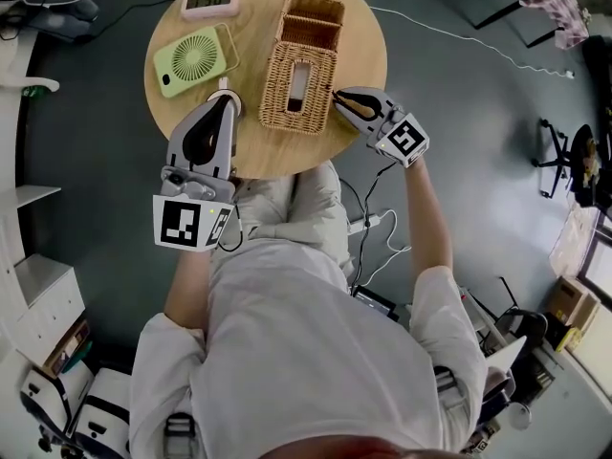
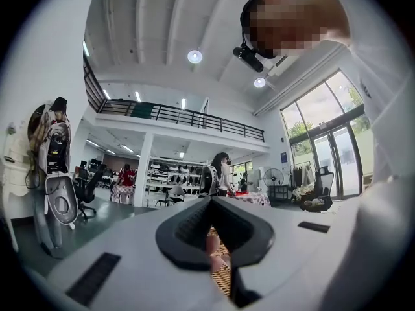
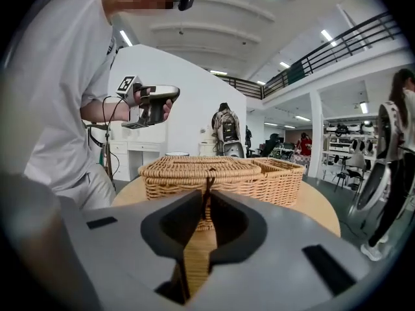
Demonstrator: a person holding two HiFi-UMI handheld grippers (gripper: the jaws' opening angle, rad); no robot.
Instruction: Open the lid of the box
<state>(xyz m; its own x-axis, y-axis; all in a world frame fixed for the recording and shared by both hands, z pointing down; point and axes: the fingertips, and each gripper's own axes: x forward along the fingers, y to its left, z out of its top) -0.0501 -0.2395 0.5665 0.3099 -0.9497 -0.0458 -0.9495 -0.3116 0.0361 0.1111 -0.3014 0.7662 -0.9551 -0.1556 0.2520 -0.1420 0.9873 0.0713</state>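
Observation:
A wicker box (image 1: 298, 70) stands in the middle of the round wooden table (image 1: 251, 151). Its lid (image 1: 316, 76), which has a slot, lies flat and closed, and the far compartment (image 1: 311, 22) is open at the top. My right gripper (image 1: 337, 97) reaches the box's right side. In the right gripper view the box (image 3: 214, 172) is straight ahead, and the right gripper (image 3: 205, 196) is shut on a thin dark latch strap (image 3: 208, 183) that hangs from the lid's edge. My left gripper (image 1: 226, 97) hovers raised over the table's near-left edge, shut and empty; it shows as the left gripper (image 3: 174, 94) in the right gripper view.
On the table's left side a green fan (image 1: 194, 58) lies flat. A pink timer (image 1: 210, 1) sits at the far edge. A white cable (image 1: 459, 36) runs over the floor to the right. Through the left gripper's slit a bit of wicker (image 2: 224, 274) shows.

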